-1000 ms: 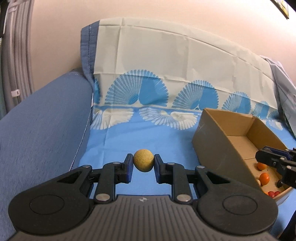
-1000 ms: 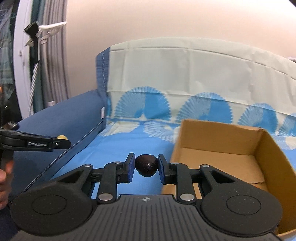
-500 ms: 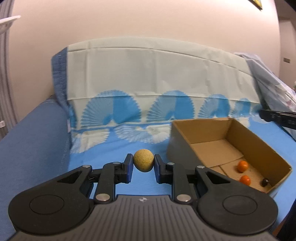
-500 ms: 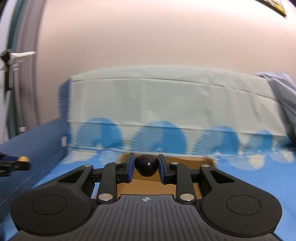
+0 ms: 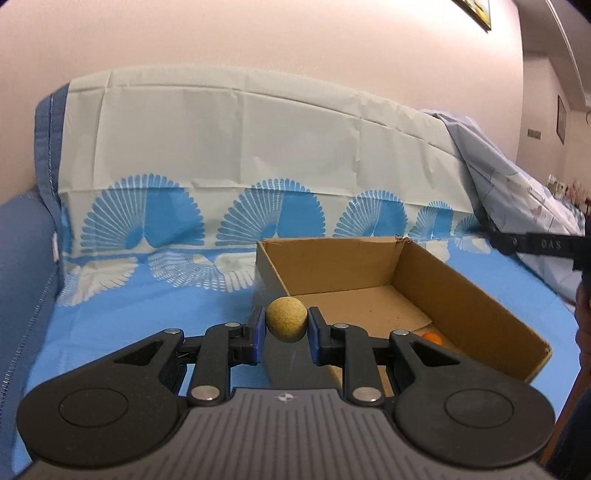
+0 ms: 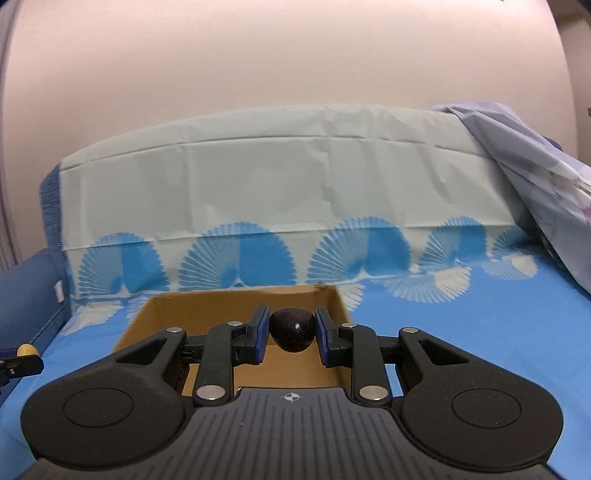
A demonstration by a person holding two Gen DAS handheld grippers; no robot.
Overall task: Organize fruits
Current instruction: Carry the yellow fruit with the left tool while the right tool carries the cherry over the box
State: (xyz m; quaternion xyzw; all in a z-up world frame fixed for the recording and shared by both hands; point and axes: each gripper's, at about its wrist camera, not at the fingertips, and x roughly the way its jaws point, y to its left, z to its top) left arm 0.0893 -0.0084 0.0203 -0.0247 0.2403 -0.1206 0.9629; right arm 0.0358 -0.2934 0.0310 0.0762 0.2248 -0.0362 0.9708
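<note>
I'm in a home — a living room or bedroom. A blue sofa (image 5: 26, 258) sits against a plain pinkish wall (image 5: 258, 37), draped with a fan-print cloth (image 5: 240, 155) — a framed picture (image 5: 476, 11) hangs above, rumpled bedding (image 5: 524, 192) heaped alongside.

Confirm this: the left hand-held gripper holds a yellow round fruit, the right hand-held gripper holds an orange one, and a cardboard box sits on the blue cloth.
Not quite. The right hand-held gripper holds a dark, almost black fruit, not an orange one; the right wrist view shows it. The rest stands: the left hand-held gripper holds the yellow round fruit, and the cardboard box sits on the blue cloth.
</note>
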